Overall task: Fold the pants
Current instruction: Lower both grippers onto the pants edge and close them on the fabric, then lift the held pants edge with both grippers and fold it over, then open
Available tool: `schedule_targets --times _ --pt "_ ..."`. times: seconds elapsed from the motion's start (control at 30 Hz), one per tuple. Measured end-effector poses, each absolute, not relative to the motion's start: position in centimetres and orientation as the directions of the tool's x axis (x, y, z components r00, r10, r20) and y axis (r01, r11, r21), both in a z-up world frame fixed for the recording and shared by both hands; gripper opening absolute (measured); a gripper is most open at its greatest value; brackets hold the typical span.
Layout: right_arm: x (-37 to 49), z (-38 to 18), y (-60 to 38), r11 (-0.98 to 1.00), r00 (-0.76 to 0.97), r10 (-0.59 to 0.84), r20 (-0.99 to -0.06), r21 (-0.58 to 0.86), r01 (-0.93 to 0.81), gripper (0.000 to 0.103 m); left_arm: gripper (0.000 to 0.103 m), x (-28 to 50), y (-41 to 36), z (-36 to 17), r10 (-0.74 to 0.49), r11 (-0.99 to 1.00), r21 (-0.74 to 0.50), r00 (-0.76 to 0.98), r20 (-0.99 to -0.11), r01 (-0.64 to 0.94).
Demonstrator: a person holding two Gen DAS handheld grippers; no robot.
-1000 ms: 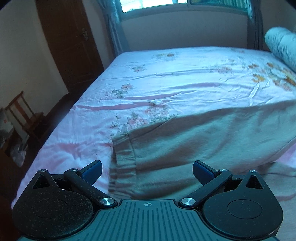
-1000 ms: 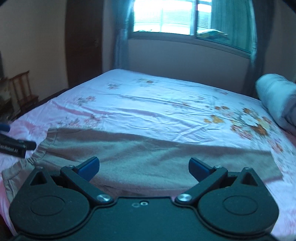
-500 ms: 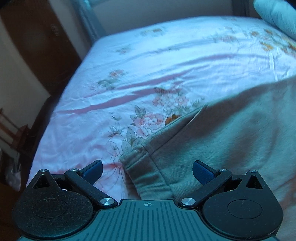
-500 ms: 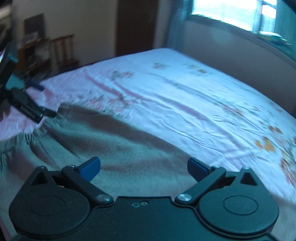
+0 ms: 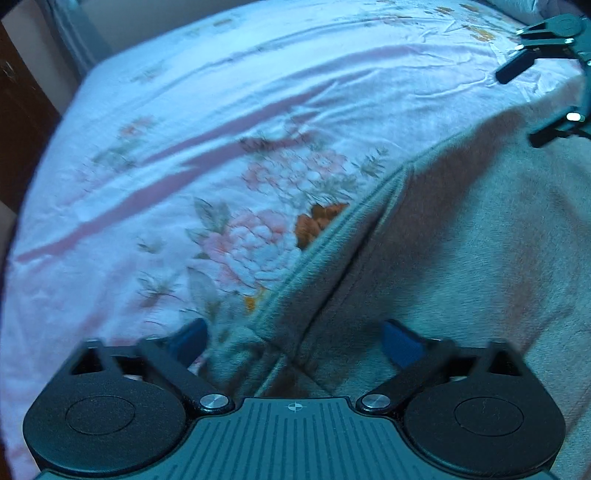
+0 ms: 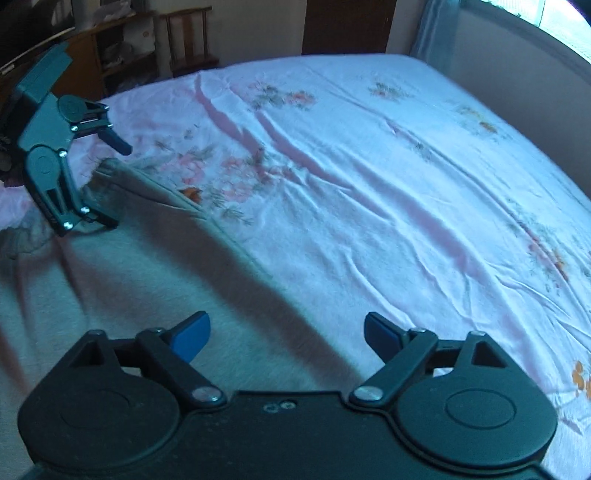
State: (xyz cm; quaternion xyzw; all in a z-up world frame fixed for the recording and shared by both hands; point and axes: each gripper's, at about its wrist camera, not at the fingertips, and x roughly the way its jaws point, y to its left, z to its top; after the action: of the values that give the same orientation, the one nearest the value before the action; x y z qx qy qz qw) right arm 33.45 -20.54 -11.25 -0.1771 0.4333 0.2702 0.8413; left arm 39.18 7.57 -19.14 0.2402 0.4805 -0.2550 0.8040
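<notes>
Grey-beige pants [image 5: 461, 258] lie flat on a bed with a pink floral sheet [image 5: 221, 110]. My left gripper [image 5: 295, 339] points down over the waistband corner [image 5: 295, 295], which lies between its blue fingers. Its jaws are closing, and the pads stand clear of the cloth. My right gripper [image 6: 286, 328] hovers above the pants [image 6: 110, 295] near their far edge. Its jaws are closing too, with only flat cloth below them. Each gripper appears in the other's view: the right gripper [image 5: 528, 103] at the upper right, the left gripper [image 6: 114, 182] at the left.
The sheet [image 6: 406, 184] spreads wide beyond the pants. Off the bed's far corner stand a wooden chair [image 6: 188, 40], shelves [image 6: 122, 48] and a dark door [image 6: 347, 26]. A curtain [image 6: 432, 33] hangs by the wall.
Both grippers have dropped toward the bed and tilted down. The left came in over the waistband corner, the right swung toward the pants' far edge, and both pairs of jaws narrowed a little.
</notes>
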Motion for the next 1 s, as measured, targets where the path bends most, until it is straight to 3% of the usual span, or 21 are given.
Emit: schedule_targets --times 0.13,0.2,0.3,0.37,0.4,0.43,0.67,1.0 --pt "35.4 -12.9 -20.8 0.779 0.432 0.288 -0.855 -0.053 -0.625 0.073 0.081 39.8 8.0 -19.7 -0.214 0.775 0.081 0.38 -0.9 0.627" --pt "36.0 -13.7 -20.8 0.776 0.403 0.285 -0.87 -0.037 -0.629 0.069 0.069 39.9 8.2 -19.7 -0.224 0.783 0.064 0.376 -0.899 0.618" --pt "36.4 -14.9 -20.9 0.777 0.339 0.296 -0.893 0.019 -0.629 0.047 0.051 40.1 8.6 -19.4 -0.214 0.798 0.07 0.391 -0.895 0.598" --pt "36.0 -14.9 -21.0 0.775 0.336 0.309 -0.89 0.031 -0.631 0.028 0.045 39.8 8.6 -19.2 -0.199 0.8 0.093 0.408 -0.891 0.592" --pt "35.8 -14.7 -21.0 0.777 0.338 0.312 -0.888 0.034 -0.629 0.008 0.042 39.6 8.5 -19.0 -0.188 0.799 0.109 0.419 -0.888 0.591" --pt "35.5 -14.4 -21.0 0.784 0.346 0.309 -0.886 0.031 -0.62 0.004 0.041 39.3 8.3 -18.9 -0.175 0.797 0.131 0.433 -0.884 0.589" --pt "32.0 -12.0 -20.6 0.815 0.462 0.29 -0.838 -0.036 -0.578 0.0 0.025 36.5 7.8 -16.2 -0.118 0.82 0.233 0.553 -0.825 0.523" --pt "23.0 -7.4 -20.4 0.864 0.583 0.297 -0.756 -0.048 -0.502 0.0 0.022 29.6 9.3 -10.7 -0.132 0.86 0.237 0.644 -0.753 0.452"
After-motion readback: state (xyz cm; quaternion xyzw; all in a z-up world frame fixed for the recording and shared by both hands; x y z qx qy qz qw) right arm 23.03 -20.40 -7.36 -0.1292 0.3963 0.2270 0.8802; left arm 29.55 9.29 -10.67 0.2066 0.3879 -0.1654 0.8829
